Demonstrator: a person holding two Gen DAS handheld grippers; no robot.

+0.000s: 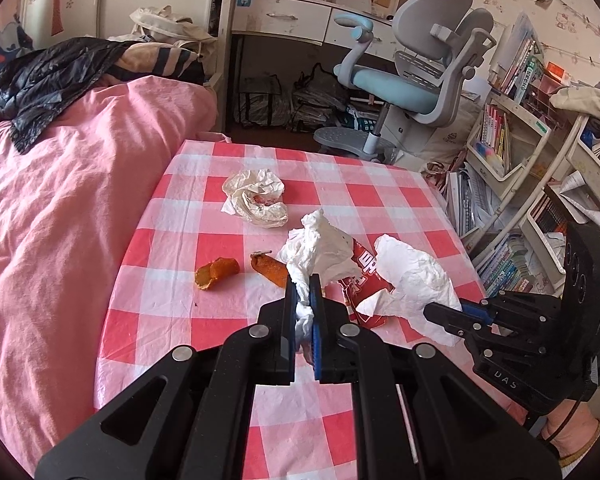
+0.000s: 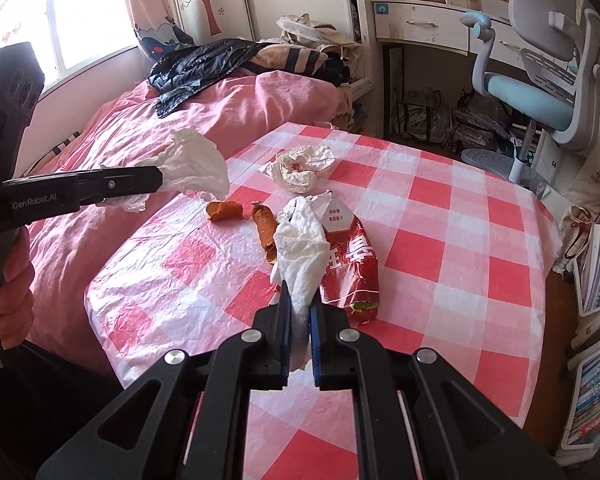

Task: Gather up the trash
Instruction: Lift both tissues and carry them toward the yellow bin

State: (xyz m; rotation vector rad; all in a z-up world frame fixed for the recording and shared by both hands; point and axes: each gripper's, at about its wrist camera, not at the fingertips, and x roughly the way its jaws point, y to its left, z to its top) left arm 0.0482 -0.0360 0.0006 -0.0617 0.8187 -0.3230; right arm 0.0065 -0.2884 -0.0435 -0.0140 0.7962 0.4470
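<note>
Both hand-held grippers clamped on tissues

We've got the left hand-held gripper [image 1: 303,286] pinching a crumpled tissue [image 1: 320,248], the right hand-held gripper [image 2: 300,300] another tissue [image 2: 302,248], both trailing lengthwise away above the checked surface [image 2: 440,240].

A pink-covered bed [image 1: 60,200] lies left of the checked table [image 1: 380,208]. Far off stand a white desk [image 1: 284,20] and grey-blue chair [image 1: 420,76]. Daylight enters a window [image 2: 80,12] at left; bookshelves [image 1: 540,184] fill the right.
</note>
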